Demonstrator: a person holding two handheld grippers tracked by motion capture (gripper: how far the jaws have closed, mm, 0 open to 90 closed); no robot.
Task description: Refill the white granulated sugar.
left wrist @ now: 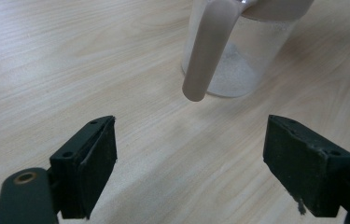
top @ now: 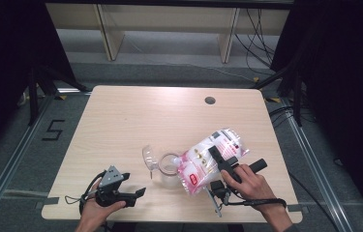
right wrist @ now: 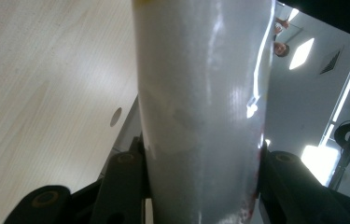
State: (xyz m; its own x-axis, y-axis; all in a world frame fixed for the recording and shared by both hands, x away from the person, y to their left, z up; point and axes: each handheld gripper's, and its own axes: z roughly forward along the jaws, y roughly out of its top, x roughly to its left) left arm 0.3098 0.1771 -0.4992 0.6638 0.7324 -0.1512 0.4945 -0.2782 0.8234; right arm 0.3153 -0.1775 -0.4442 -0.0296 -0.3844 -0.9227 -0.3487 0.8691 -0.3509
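1. The right gripper is clamped across a plastic bag filled with white grains, printed in red and pink; in the right gripper view its two black jaws press on either side of the bag.
2. The bag is held tilted above the wooden table, its lower end over the mouth of a clear glass jar near the table's front middle.
3. The jar stands upright on the table; the left gripper view shows a thin layer of white grains on the bottom of the jar.
4. A clear plastic scoop leans at the jar's left side, its handle slanting down the outside of the jar.
5. The left gripper rests low near the front left of the table, well left of the jar, held in the person's left hand.
6. Its jaws stand wide apart with nothing between them, pointing toward the jar.
7. The person's right hand grasps the right gripper's body.
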